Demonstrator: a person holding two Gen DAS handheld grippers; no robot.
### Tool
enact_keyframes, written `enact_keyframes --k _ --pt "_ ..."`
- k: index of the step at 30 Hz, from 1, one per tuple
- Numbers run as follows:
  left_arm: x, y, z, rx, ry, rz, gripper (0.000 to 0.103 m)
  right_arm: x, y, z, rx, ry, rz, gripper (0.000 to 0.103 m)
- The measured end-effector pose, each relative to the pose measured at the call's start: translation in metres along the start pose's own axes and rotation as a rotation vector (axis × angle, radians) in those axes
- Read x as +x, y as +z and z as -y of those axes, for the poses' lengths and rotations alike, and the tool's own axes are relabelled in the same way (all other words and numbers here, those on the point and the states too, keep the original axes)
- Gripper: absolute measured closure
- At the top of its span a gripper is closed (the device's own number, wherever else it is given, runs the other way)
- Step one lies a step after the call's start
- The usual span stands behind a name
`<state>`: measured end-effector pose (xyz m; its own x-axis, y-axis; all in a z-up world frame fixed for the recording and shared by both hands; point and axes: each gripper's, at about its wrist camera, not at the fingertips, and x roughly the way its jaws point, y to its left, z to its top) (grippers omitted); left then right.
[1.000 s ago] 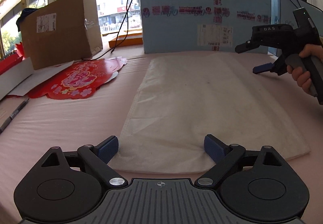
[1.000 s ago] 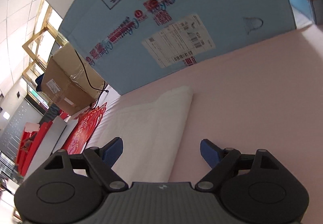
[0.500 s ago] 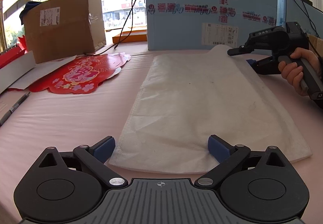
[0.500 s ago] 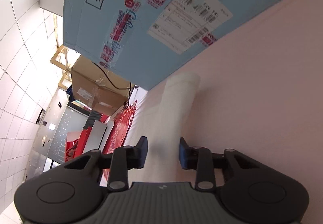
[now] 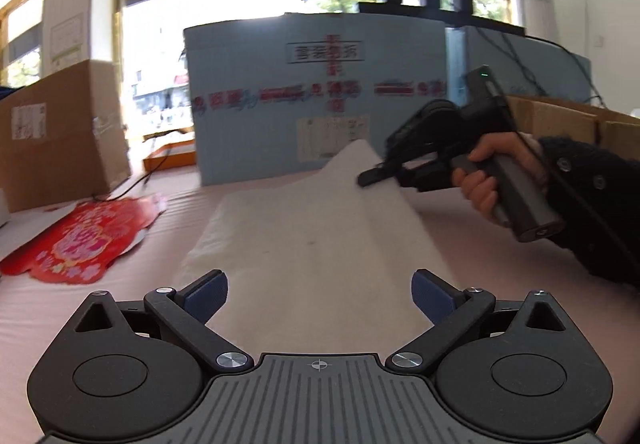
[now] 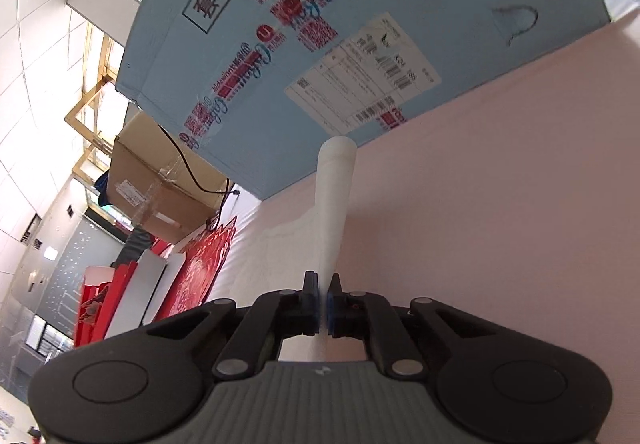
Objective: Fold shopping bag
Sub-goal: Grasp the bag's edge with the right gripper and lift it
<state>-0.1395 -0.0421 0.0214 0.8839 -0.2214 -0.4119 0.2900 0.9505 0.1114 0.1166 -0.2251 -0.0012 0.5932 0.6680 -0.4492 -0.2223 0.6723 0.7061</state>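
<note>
The white shopping bag [image 5: 304, 228] lies lengthwise on the pink table [image 5: 100, 308], its near end between my left tongs and its far right corner lifted clear of the surface into a peak. I judge it light, soft and limp: the raised part drapes in a smooth slope and does not hold a stiff edge. The fabric looks like thin non-woven cloth (so probably not slippery, but liable to sag and wrinkle if held at one point only). The best places to take hold, in my judgement, are the corners and hems, gripping all layers together.

Right tongs [image 6: 322, 298]: closed almost fully, with the bag edge pinched between the blue pads; the white strip [image 6: 334, 196] runs forward from them. In the left wrist view these tongs [image 5: 370, 177] sit at the raised corner, held by a hand [image 5: 494, 172] in a dark sleeve.

Left tongs [image 5: 319, 294]: spread wide, holding nothing, poised above the near end; whether the pads touch the cloth I cannot tell.

Beyond the bag stand a blue carton [image 5: 320, 100], a brown cardboard box [image 5: 60, 132] and a red paper cutout [image 5: 84, 240].
</note>
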Motion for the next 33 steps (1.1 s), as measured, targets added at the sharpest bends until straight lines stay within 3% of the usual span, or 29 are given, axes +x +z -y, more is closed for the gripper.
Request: enact_keyframes --k 3,8,14,21,26,28,30,32,33 --pt "0.005 0.0 0.023 0.091 -0.062 -0.011 0.003 -0.031 -0.006 -0.007 -0.021 -0.068 0.101 0.099" --pt "0.014 0.001 0.059 0.241 -0.163 -0.029 0.003 -0.094 -0.026 -0.001 0.072 -0.211 0.265 0.099" --pt "0.005 -0.002 0.059 0.283 -0.159 -0.019 0.003 -0.148 -0.07 0.012 0.227 -0.298 0.353 0.099" --pt "-0.01 -0.01 0.071 0.372 -0.185 0.02 0.005 -0.185 -0.128 0.007 0.278 -0.285 0.317 0.097" --pt "-0.015 -0.018 0.074 0.444 -0.189 0.034 0.017 -0.197 -0.156 0.001 0.226 -0.176 0.166 0.093" --pt "-0.014 -0.017 0.068 0.437 -0.188 0.021 0.024 -0.203 -0.162 -0.002 0.14 -0.112 0.086 0.091" --pt "-0.011 -0.015 0.059 0.421 -0.192 0.002 0.032 -0.213 -0.167 -0.006 0.029 -0.096 0.057 0.075" --pt "-0.01 -0.012 0.051 0.394 -0.207 -0.02 0.04 -0.226 -0.173 -0.012 -0.112 -0.117 0.06 0.043" --pt "-0.009 -0.011 0.047 0.376 -0.216 -0.029 0.04 -0.233 -0.176 -0.017 -0.199 -0.152 0.077 0.037"
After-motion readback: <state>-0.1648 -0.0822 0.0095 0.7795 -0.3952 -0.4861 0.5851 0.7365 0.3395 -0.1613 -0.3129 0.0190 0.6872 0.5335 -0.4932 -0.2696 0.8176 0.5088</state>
